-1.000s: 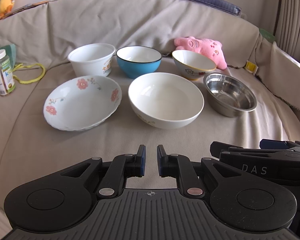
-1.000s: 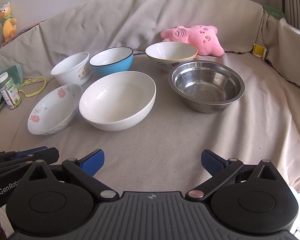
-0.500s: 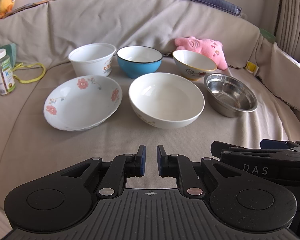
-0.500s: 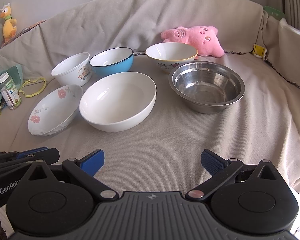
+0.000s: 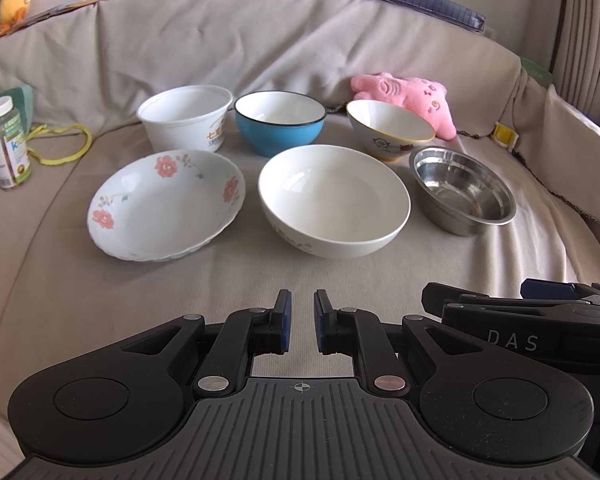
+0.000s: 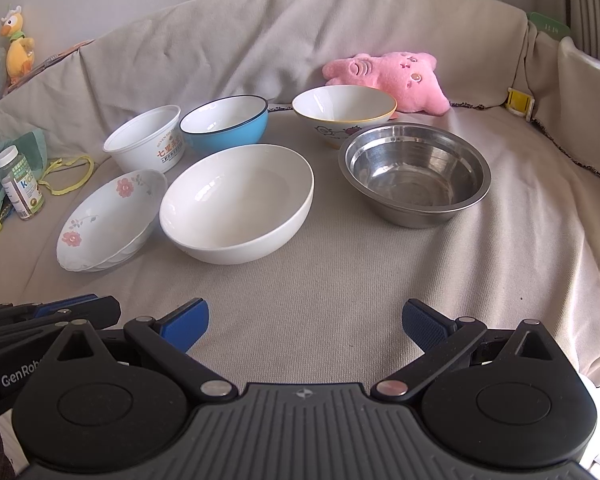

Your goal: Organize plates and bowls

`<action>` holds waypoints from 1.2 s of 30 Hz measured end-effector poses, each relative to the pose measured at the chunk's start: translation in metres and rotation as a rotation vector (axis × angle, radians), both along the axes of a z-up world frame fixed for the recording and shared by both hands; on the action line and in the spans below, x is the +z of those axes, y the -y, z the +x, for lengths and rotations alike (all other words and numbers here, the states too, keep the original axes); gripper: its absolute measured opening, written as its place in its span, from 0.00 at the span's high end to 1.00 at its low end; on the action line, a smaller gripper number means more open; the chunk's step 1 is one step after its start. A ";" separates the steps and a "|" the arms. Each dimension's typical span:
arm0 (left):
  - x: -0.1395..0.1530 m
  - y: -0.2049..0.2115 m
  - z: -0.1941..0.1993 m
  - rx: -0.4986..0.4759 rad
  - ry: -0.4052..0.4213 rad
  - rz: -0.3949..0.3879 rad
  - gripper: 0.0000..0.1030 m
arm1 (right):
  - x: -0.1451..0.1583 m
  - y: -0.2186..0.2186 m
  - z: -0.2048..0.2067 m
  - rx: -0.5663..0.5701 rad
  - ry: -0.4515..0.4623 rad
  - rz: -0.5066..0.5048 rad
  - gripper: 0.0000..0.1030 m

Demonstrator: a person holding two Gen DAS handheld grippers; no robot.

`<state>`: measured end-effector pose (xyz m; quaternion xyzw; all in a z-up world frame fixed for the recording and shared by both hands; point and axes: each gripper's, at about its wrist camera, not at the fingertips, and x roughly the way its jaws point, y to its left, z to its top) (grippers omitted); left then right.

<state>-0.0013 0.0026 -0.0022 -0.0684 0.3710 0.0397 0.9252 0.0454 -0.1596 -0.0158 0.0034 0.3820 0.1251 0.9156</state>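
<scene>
Six dishes sit on a beige covered sofa seat. Front row: a flowered plate (image 5: pixel 166 204) (image 6: pixel 110 220), a large white bowl (image 5: pixel 334 200) (image 6: pixel 236 204), a steel bowl (image 5: pixel 462 192) (image 6: pixel 414 174). Back row: a white plastic tub (image 5: pixel 186 122) (image 6: pixel 144 144), a blue bowl (image 5: pixel 280 122) (image 6: pixel 224 122), a yellow-rimmed bowl (image 5: pixel 390 130) (image 6: pixel 344 114). My left gripper (image 5: pixel 300 312) is nearly shut and empty, short of the white bowl. My right gripper (image 6: pixel 305 320) is open wide and empty, short of the dishes.
A pink plush toy (image 5: pixel 406 94) (image 6: pixel 388 78) lies behind the yellow-rimmed bowl. A small bottle (image 5: pixel 6 144) (image 6: pixel 20 182) and a yellow cord (image 5: pixel 62 144) are at the far left. The sofa back (image 6: pixel 300 40) rises behind the dishes.
Both grippers have crept slightly forward toward the dishes. Neither gripper's opening has changed and no dish has moved.
</scene>
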 end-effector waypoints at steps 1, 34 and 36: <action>-0.001 0.000 0.000 0.001 -0.001 0.000 0.87 | 0.000 -0.001 0.000 0.000 0.002 0.000 0.00; 0.005 -0.083 0.155 -0.141 0.087 -0.124 0.86 | -0.044 -0.025 0.119 0.022 -0.005 0.169 0.35; -0.001 -0.088 0.173 -0.150 0.040 -0.119 0.86 | -0.048 -0.026 0.124 0.016 -0.035 0.185 0.36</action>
